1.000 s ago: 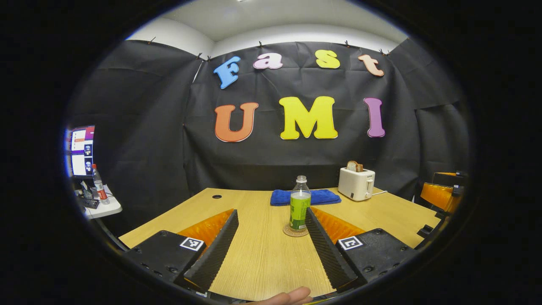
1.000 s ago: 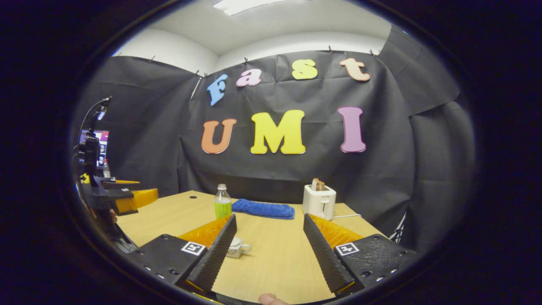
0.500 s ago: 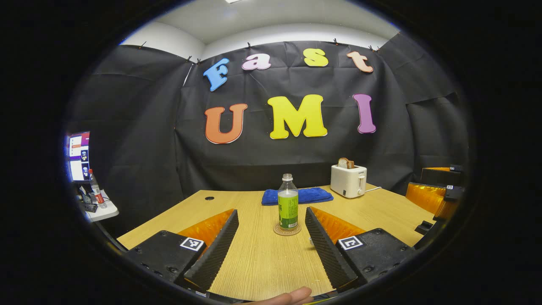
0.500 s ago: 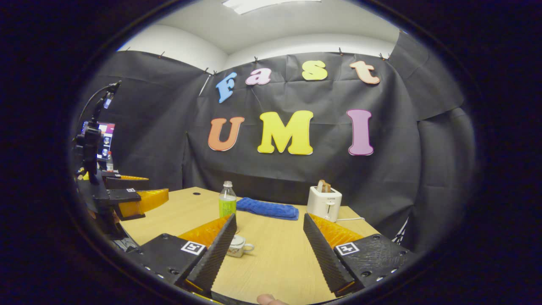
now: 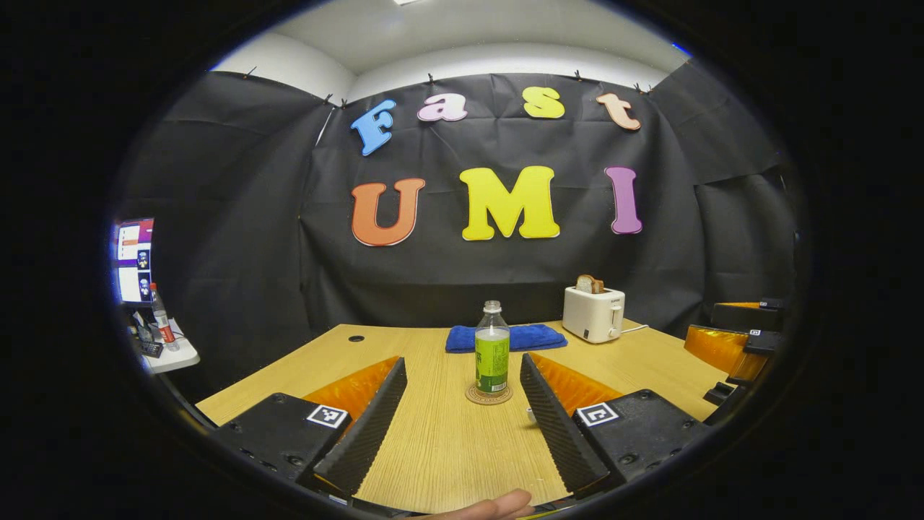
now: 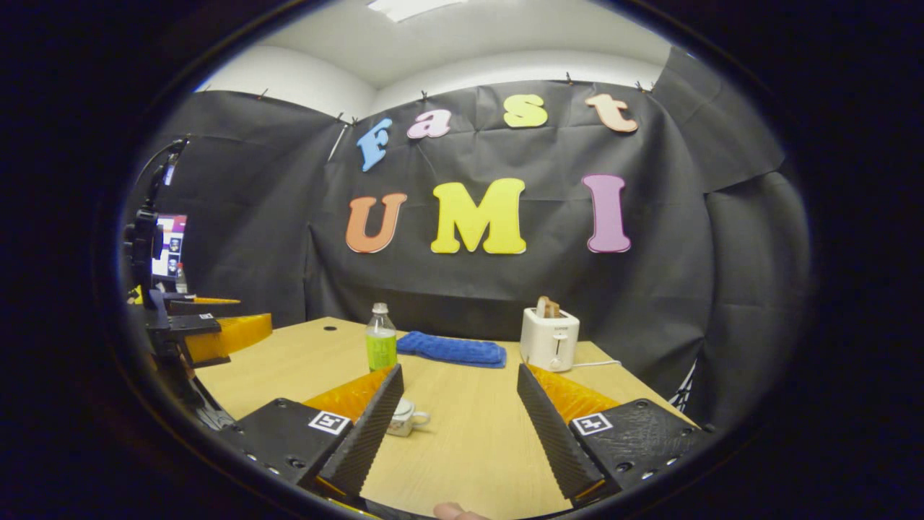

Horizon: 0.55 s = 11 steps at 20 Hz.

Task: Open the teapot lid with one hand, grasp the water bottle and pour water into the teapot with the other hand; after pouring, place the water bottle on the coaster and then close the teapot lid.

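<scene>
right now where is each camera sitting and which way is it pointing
Left gripper view: rides on the left gripper, low over the wooden table, facing the water bottle on its coaster; its own open fingers and a fingertip show, with the other gripper at the right edge.
Right gripper view: rides on the right gripper, facing the back wall; its open fingers flank the table, the teapot beside its left finger.
Shared: the bottle, blue towel, toaster.

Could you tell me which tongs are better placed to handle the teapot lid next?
Probably right: the teapot sits just beyond the open right tongs; the left tongs face the water bottle.
</scene>
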Motion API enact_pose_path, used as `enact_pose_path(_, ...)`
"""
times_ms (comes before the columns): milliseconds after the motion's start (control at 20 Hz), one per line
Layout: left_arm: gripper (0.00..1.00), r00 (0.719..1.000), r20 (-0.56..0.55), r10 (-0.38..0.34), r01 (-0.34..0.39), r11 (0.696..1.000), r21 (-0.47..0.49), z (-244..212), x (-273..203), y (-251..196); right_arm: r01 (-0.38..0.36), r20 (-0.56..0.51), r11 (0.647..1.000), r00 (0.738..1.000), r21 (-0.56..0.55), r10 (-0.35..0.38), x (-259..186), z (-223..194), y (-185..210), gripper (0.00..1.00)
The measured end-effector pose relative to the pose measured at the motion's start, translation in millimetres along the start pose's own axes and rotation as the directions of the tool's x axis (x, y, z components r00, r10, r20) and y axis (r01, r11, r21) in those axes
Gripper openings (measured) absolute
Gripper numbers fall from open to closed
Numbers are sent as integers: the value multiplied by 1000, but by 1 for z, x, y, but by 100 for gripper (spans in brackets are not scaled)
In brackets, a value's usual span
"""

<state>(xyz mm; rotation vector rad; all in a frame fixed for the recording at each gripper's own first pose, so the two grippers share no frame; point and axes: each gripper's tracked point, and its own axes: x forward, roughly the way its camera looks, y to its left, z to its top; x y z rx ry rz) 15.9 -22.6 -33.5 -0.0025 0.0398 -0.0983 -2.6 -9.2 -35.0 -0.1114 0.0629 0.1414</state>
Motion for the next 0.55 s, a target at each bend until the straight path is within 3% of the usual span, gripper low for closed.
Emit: enact_pose_path(550, 99, 1000, 0, -6, 6, 1000, 4, -1, -1, -3, 11, -12, 1000, 1000, -3, -11, 2, -5, -3, 95)
